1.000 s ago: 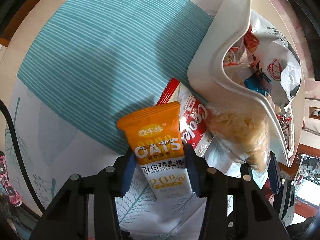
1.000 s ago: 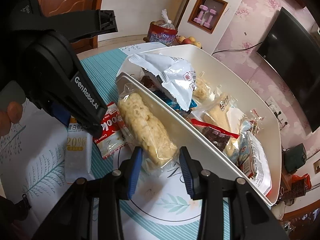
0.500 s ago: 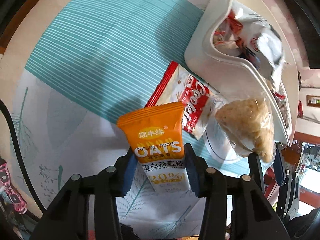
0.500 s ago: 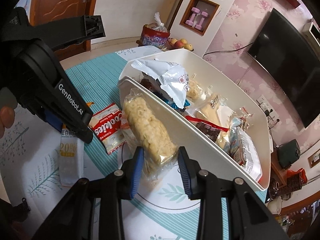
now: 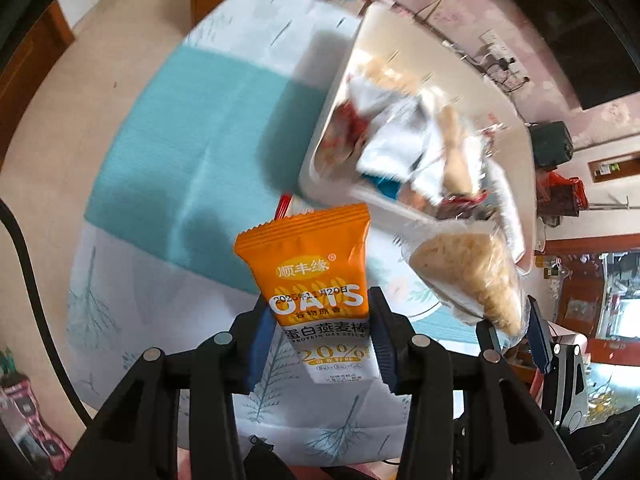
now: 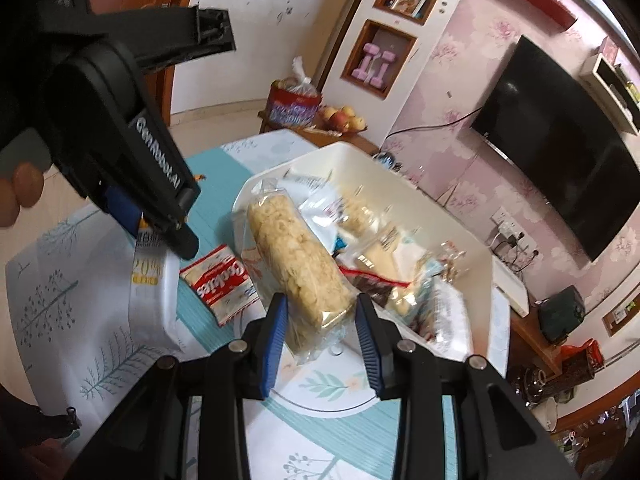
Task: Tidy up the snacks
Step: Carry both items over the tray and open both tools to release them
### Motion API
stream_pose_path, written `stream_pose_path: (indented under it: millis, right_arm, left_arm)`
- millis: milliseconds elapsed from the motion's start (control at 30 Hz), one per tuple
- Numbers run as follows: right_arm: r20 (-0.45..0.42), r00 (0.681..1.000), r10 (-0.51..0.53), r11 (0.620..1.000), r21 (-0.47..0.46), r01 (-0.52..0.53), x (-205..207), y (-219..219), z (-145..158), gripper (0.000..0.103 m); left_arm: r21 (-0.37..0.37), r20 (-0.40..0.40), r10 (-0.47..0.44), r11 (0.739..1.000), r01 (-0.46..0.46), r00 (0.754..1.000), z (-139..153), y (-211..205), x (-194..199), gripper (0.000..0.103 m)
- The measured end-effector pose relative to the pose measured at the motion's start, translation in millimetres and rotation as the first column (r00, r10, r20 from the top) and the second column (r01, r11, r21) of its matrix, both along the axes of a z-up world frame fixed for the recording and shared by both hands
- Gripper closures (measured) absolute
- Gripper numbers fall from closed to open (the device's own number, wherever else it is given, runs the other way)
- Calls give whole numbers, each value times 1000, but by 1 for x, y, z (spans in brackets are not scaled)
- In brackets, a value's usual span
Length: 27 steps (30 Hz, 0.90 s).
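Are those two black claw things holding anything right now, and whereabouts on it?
Yes. The left gripper pinches the orange oat bar packet by its white lower end; the right gripper clamps the clear-wrapped rice cracker near its bottom end.

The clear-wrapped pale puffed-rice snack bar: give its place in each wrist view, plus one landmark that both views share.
Left wrist view: the clear-wrapped pale puffed-rice snack bar is right of centre, clamped in the right gripper.
Right wrist view: low centre, running up from between the fingers.
Shared landmark: the white plastic snack bin behind it.
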State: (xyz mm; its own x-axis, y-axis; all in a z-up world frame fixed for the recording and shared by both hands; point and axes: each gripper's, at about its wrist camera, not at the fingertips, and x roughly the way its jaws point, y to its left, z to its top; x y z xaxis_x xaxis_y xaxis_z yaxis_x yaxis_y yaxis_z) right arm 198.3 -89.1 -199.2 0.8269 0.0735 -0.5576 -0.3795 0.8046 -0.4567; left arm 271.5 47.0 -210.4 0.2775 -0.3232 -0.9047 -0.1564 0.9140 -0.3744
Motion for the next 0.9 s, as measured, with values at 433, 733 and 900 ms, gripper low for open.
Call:
stream_pose_path:
  millis: [433, 733, 900]
  right_arm:
    - [132, 987, -86, 996, -24, 90, 7, -27, 37, 68]
    - [183, 974, -133, 988, -52, 144, 26, -42, 39, 68]
    - [171, 970, -172, 983, -32, 180, 43, -51, 33, 68]
  left_arm:
    - [63, 230, -89, 995, 77, 969, 88, -32, 45, 60]
    - [104, 332, -133, 989, 104, 934, 110, -59, 75, 59]
    - [87, 371, -150, 988, 127, 916, 106, -72, 93, 59]
